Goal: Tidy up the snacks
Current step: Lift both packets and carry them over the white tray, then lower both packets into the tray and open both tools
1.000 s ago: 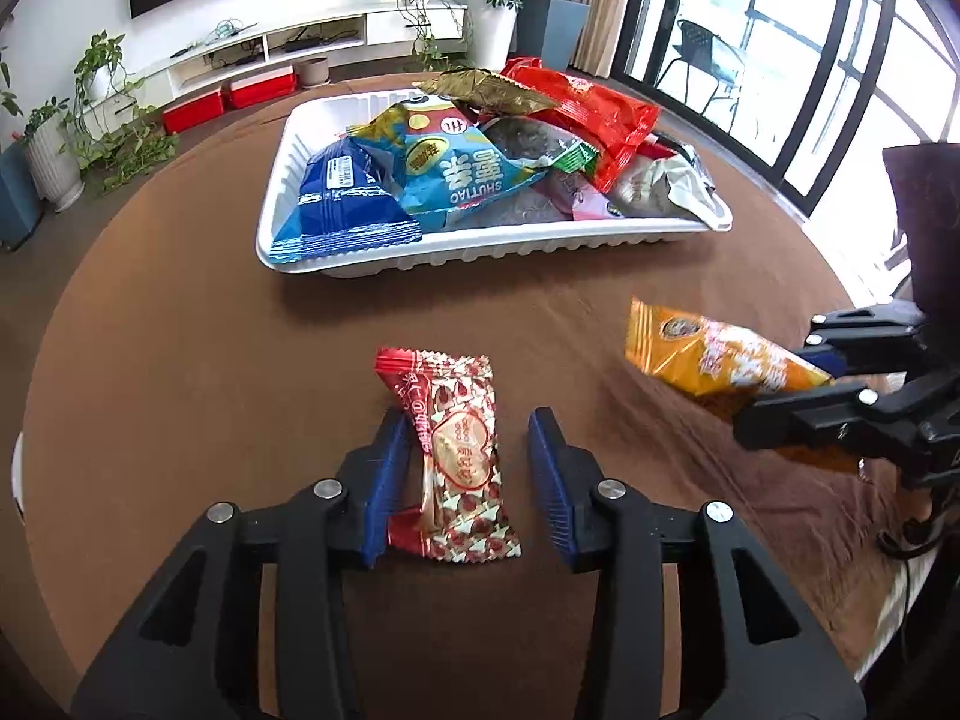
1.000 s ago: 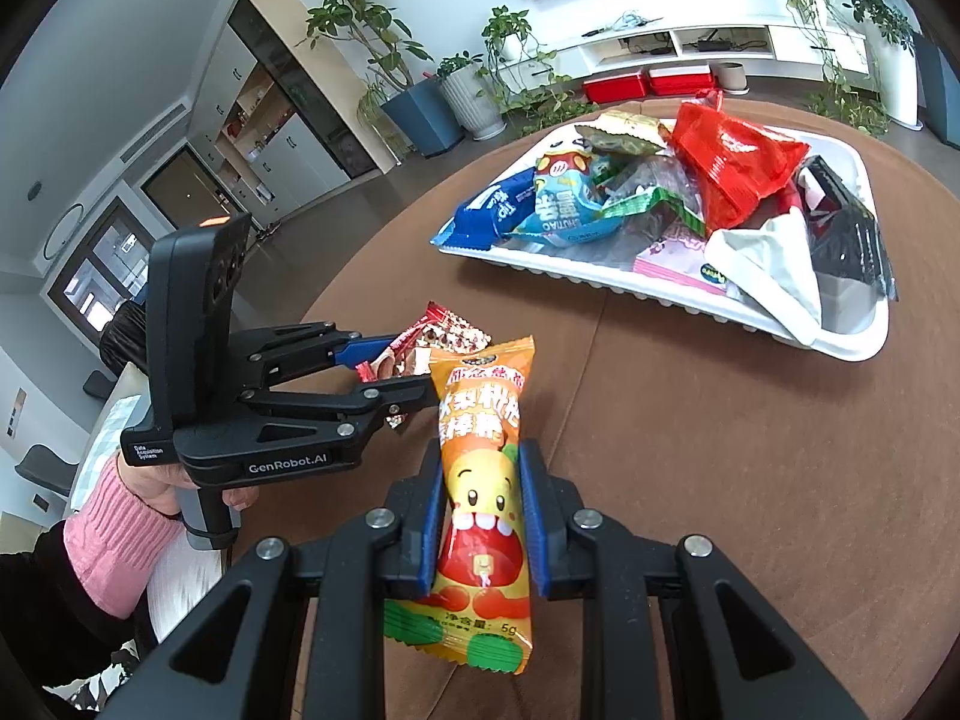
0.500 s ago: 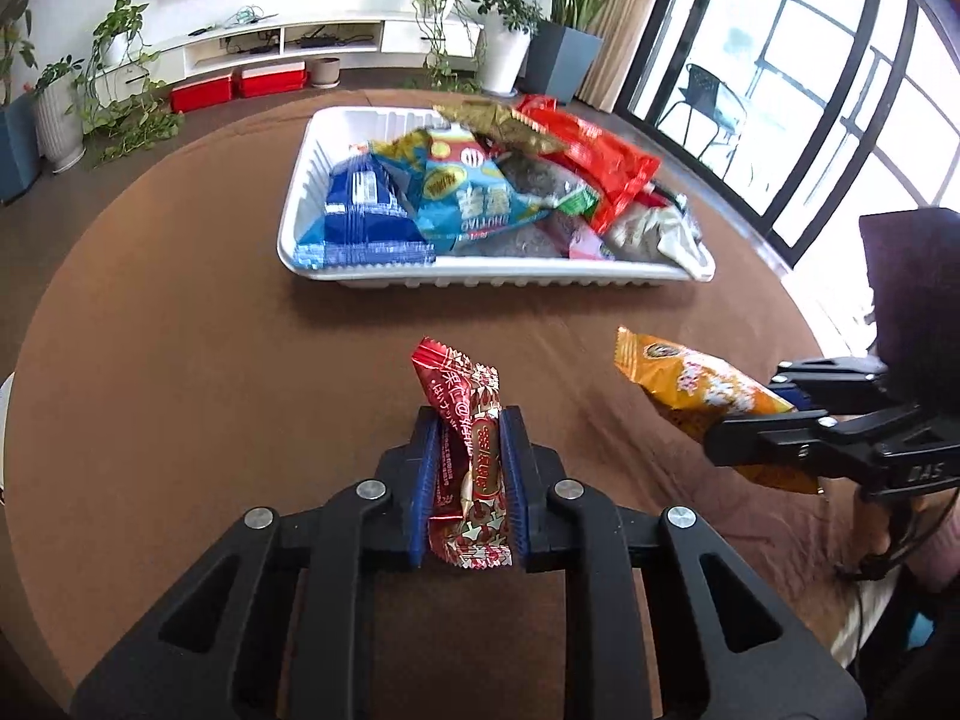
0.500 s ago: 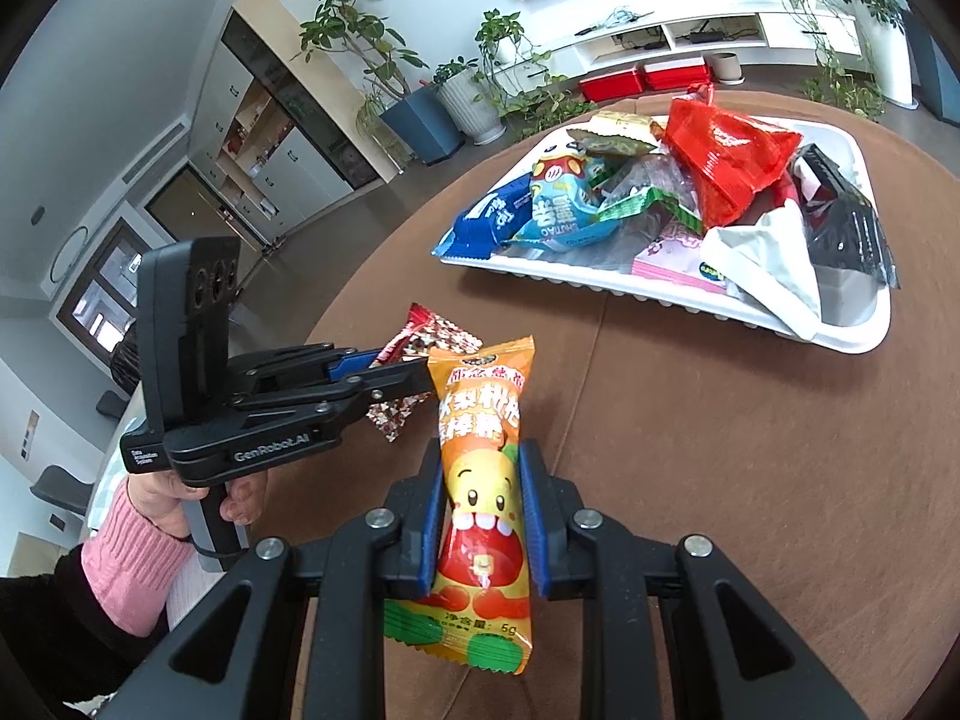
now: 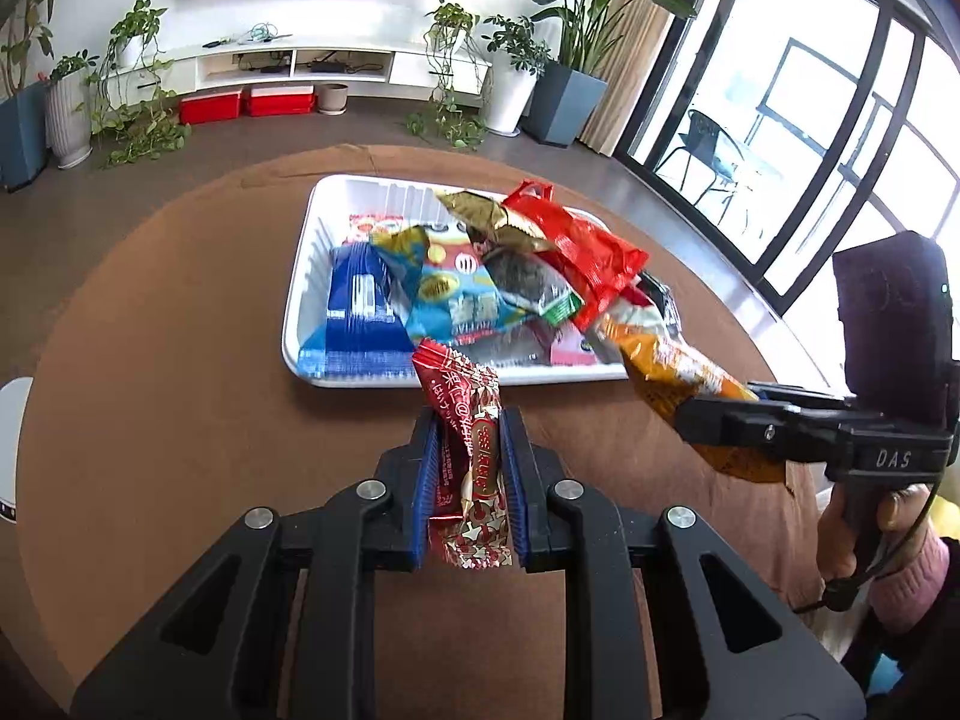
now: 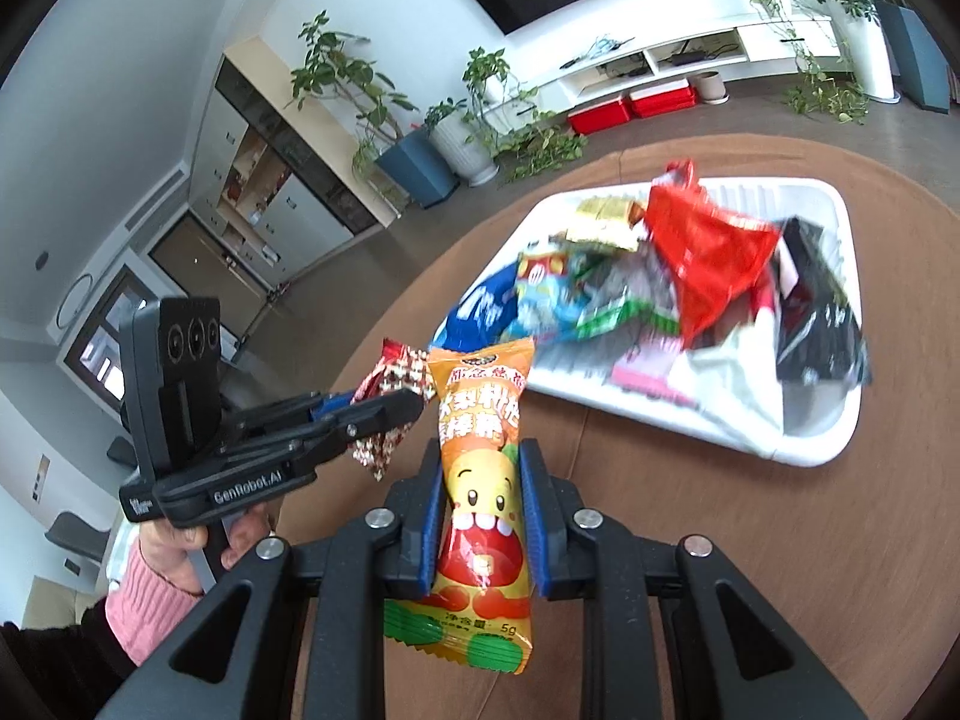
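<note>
Round brown table [image 5: 150,360] is carrying a white tray [image 5: 312,240] heaped with snack packets. Right gripper [image 6: 483,516] is clenching an orange snack packet [image 6: 486,480] above the table; left gripper [image 5: 468,480] is clenching a red candy packet [image 5: 471,450] just before the tray's near rim.

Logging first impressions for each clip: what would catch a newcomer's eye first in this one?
Probably the two packets held up above the brown table: a red candy wrapper clamped in the left gripper and an orange snack packet with a cartoon face in the right gripper. Just beyond them sits a white tray heaped with bright snack bags, a red bag on top.
</note>
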